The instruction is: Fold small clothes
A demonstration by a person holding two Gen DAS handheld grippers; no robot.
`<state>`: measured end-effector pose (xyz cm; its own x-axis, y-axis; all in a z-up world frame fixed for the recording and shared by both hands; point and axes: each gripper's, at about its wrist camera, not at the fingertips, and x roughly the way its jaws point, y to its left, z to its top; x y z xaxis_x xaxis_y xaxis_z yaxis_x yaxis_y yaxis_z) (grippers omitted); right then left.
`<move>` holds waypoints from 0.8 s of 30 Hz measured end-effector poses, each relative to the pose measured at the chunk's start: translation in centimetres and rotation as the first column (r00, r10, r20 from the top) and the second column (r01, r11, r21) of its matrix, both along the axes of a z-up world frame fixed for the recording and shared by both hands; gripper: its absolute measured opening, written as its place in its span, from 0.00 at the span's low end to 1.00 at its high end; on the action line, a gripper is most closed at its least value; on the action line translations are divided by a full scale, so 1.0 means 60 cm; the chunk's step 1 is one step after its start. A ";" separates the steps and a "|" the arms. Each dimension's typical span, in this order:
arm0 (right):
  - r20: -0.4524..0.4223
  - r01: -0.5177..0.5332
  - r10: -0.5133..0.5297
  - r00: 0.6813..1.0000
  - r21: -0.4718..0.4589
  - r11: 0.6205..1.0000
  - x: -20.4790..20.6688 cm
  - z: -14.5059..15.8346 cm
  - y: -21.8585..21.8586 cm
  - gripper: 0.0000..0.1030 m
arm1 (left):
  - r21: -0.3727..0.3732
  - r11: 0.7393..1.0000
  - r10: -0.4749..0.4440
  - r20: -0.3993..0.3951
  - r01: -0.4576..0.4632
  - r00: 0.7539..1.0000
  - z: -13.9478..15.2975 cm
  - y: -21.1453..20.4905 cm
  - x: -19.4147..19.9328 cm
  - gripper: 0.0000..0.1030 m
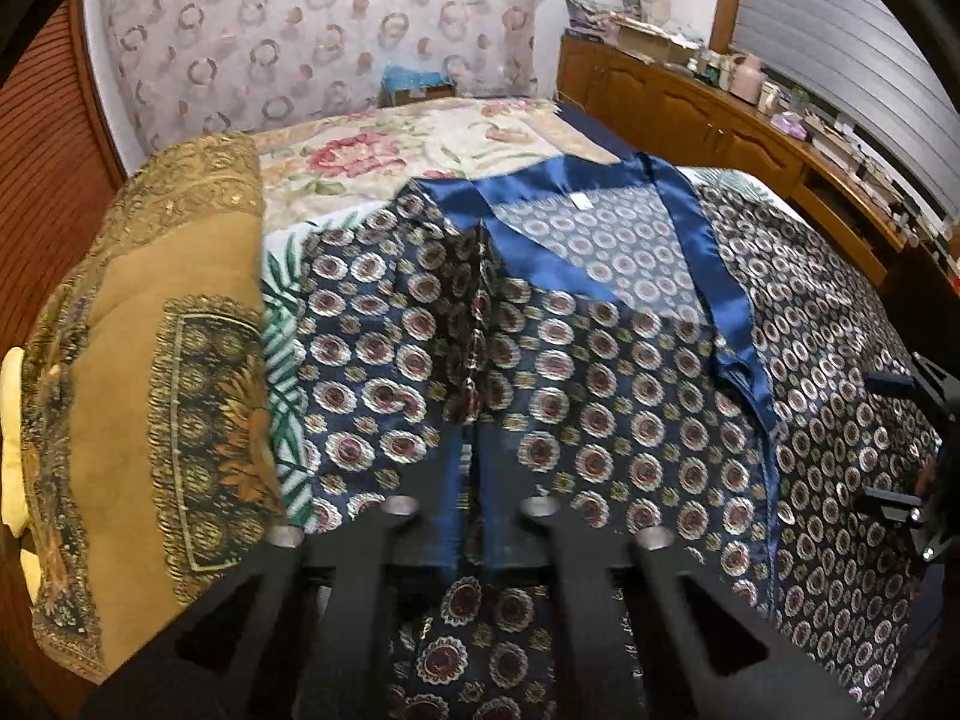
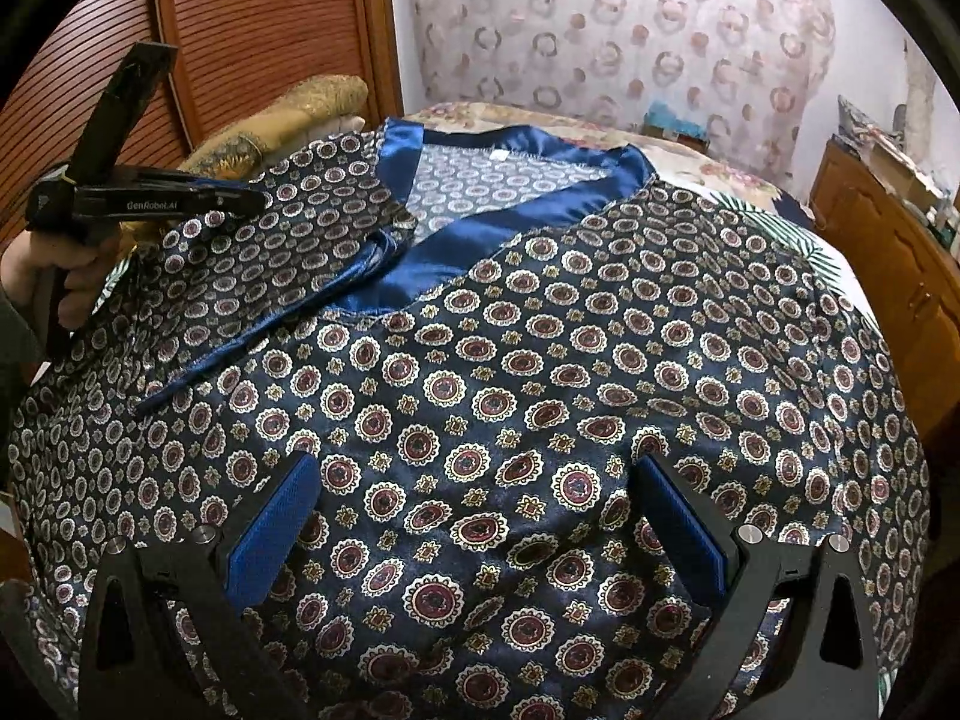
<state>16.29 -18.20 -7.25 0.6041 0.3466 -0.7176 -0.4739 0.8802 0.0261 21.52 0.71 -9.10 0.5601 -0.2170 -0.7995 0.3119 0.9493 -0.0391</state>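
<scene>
left fingers [image 1: 471, 474] pinching robe [image 2: 540, 420] (right's apart)

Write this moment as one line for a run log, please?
stage: fold starting | left gripper: shut on patterned garment | right gripper: open above garment | surface: bed

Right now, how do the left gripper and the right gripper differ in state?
The left gripper is shut, with a ridge of the patterned robe pinched between its fingers; the right gripper is open, its blue pads spread wide with nothing clamped. The left sits at the robe's side near the brown blanket; the right hovers over the flat front panel. Both point down at the robe.
</scene>
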 end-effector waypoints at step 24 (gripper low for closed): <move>0.009 0.001 0.000 1.000 -0.049 0.999 -0.001 -0.014 0.016 1.00 | -0.055 0.970 0.244 0.187 -0.238 0.952 0.066 0.156 -0.050 0.02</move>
<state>16.21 -17.22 -8.10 0.6106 0.3106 -0.7284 -0.4733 0.8806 -0.0213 18.53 10.10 -5.12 0.7404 -0.0798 -0.6674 0.0786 0.9964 -0.0320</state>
